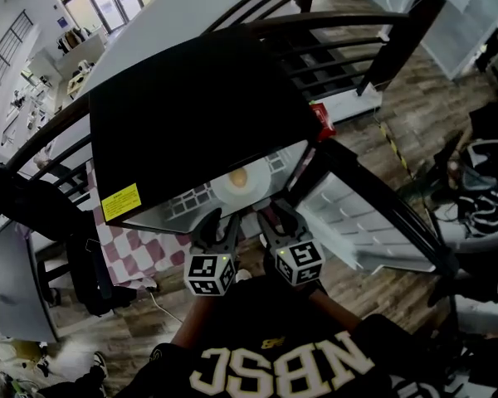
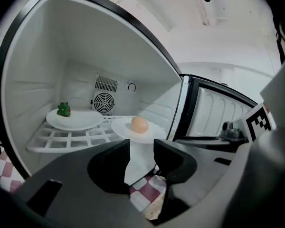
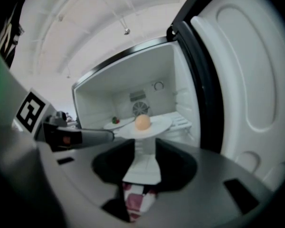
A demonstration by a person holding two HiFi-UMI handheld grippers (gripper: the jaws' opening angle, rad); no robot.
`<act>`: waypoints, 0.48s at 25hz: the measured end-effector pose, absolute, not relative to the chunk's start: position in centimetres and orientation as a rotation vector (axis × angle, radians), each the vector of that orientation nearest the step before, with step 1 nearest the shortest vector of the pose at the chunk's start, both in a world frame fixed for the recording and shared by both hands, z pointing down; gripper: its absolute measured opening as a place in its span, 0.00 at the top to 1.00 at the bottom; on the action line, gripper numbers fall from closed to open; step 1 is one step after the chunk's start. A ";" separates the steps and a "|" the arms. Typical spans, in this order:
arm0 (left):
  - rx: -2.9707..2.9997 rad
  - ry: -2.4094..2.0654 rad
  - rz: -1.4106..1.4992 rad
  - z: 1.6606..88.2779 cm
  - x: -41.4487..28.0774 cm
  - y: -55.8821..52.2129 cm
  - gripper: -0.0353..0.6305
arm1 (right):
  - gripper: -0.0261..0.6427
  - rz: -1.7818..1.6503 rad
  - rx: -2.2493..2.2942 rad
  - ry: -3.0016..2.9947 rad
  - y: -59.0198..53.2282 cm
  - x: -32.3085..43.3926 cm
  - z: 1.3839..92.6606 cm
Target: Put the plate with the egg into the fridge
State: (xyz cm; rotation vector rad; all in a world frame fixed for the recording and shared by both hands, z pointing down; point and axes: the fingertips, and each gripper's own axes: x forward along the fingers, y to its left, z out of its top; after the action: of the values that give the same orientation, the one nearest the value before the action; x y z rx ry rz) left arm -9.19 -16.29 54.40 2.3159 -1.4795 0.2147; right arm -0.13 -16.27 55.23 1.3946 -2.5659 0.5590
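A white plate (image 2: 149, 133) with a brown egg (image 2: 139, 124) rests at the front right of the white grid shelf (image 2: 69, 139) inside the open fridge (image 1: 191, 114). In the head view the plate (image 1: 253, 191) shows just under the fridge's black top. My left gripper (image 2: 141, 151) is just short of the plate's near rim, jaws apart, nothing between the pads. My right gripper (image 3: 145, 148) stands beside it on the right, also facing the plate (image 3: 156, 126), its jaws narrower but parted and empty. Both grippers (image 1: 220, 222) (image 1: 274, 218) sit side by side at the fridge mouth.
A second white plate (image 2: 80, 120) with a small green item (image 2: 63, 109) lies further back on the left of the shelf. The fridge door (image 3: 247, 80) stands open at the right. A red-and-white checked cloth (image 1: 133, 251) lies below the fridge. A fan grille (image 2: 103, 101) is on the back wall.
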 end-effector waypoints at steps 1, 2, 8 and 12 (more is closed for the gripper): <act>2.309 -1.483 0.222 54.6 -9.2 -16.4 0.69 | 0.75 0.549 1.391 -2.558 -16.4 -0.2 55.3; 2.302 -1.486 0.230 54.8 -9.3 -16.5 0.71 | 0.78 0.544 1.386 -2.550 -16.5 -0.3 55.4; 2.279 -1.492 0.280 55.7 -9.3 -17.1 0.91 | 0.89 0.500 1.332 -2.542 -17.0 -1.0 55.9; 2.308 -1.488 0.302 55.3 -8.7 -17.8 0.91 | 0.90 0.474 1.301 -2.552 -17.5 -1.5 56.0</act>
State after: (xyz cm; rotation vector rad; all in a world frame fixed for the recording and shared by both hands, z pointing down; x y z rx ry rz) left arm -8.72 -17.78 55.33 2.3075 -1.4876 0.3021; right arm -1.53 -17.51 56.02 1.3008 -2.5521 0.4742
